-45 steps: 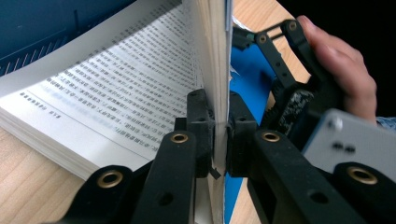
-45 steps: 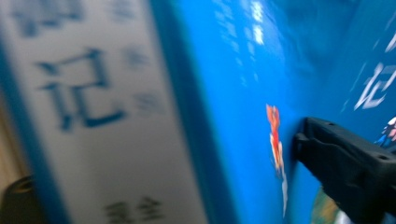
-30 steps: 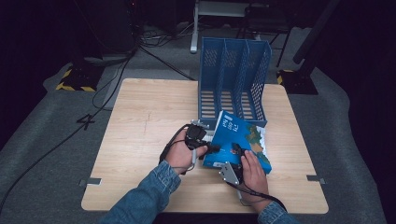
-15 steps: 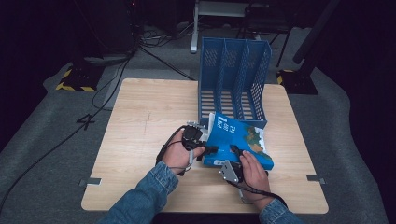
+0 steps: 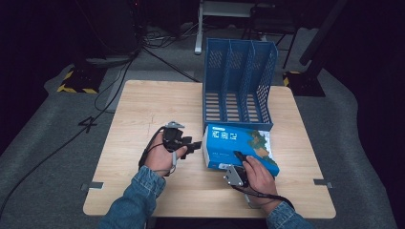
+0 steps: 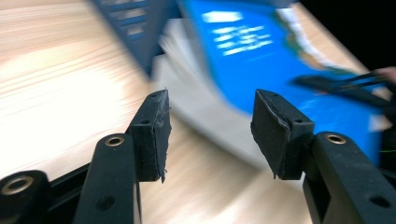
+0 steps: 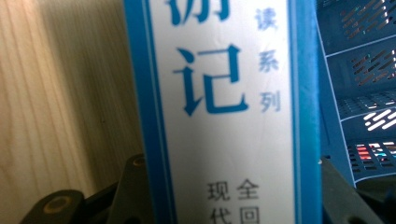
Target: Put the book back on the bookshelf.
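Note:
A thick blue book point(image 5: 241, 143) lies on the wooden table point(image 5: 143, 109), just in front of a blue file rack point(image 5: 239, 81). My right gripper point(image 5: 237, 160) is shut on the book's near edge; its jaws have just closed there. In the right gripper view the white spine label with blue characters point(image 7: 224, 116) sits between the jaws of the right gripper point(image 7: 238, 200). My left gripper point(image 5: 195, 143) stands a little left of the book, and its jaws have just been opening. In the left gripper view the left gripper point(image 6: 210, 135) is open with nothing between its pads point(image 6: 152, 135), and the blurred book point(image 6: 280, 70) lies ahead.
The rack has three upright slots that open toward me, and its base meets the book's far edge. Bare tabletop stretches left of the left hand. Cables point(image 5: 119, 81) run over the grey floor beyond the table's left side. A metal stand point(image 5: 224, 9) rises behind the rack.
The left gripper has let go of the book's left edge, opened and drawn back to the left. The right gripper has closed on the near edge. The book has settled lower.

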`<state>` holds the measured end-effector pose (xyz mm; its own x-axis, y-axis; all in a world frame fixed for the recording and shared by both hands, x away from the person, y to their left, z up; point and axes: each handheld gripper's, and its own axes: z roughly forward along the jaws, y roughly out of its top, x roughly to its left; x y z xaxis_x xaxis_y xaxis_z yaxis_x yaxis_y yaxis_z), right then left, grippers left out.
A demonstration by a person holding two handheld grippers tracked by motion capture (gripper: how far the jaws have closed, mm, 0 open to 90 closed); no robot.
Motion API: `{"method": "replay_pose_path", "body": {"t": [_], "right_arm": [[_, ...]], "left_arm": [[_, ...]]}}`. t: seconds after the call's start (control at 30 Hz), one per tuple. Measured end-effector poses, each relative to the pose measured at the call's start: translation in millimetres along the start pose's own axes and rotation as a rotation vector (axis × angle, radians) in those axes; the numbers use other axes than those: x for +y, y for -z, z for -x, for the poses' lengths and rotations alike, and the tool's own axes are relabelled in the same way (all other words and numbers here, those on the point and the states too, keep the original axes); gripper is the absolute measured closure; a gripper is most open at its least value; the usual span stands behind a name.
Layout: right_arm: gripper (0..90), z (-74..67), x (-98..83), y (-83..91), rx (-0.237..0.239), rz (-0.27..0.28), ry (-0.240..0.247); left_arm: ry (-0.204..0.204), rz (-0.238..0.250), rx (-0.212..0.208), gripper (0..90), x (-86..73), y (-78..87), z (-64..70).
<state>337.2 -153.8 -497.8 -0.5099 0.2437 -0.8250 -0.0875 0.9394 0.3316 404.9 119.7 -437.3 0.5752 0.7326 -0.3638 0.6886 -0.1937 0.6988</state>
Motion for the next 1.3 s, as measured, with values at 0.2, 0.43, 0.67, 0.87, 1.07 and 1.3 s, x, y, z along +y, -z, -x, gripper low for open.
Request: {"method": "replay_pose_path", "body": {"t": [0.2, 0.43, 0.67, 0.87, 1.07, 1.3], "right_arm": [[60.7, 7.0, 3.1, 6.6, 0.022, 0.009, -0.03], [61.2, 20.0, 5.6, 16.3, 0.053, 0.055, -0.109], [61.4, 37.3, 8.7, 29.7, 0.091, 0.115, -0.245], [61.6, 52.4, 6.0, 38.8, 0.11, 0.154, -0.346], [61.7, 72.6, -2.7, 49.6, 0.136, 0.21, -0.505], [61.8, 92.4, -11.9, 61.2, 0.179, 0.278, -0.676]], "left_arm": [[-0.064, 0.003, 0.183, 42.0, -18.1, 8.1, -37.3], [-0.06, -0.022, 0.325, 39.6, -33.9, 15.6, -77.1], [-0.046, -0.054, 0.396, 39.7, -45.7, 17.8, -104.0], [-0.068, -0.015, 0.399, 37.6, -48.7, 17.9, -111.8], [-0.073, 0.006, 0.397, 35.4, -49.7, 16.2, -113.4], [-0.064, 0.008, 0.394, 35.7, -49.5, 17.1, -114.6]]}}
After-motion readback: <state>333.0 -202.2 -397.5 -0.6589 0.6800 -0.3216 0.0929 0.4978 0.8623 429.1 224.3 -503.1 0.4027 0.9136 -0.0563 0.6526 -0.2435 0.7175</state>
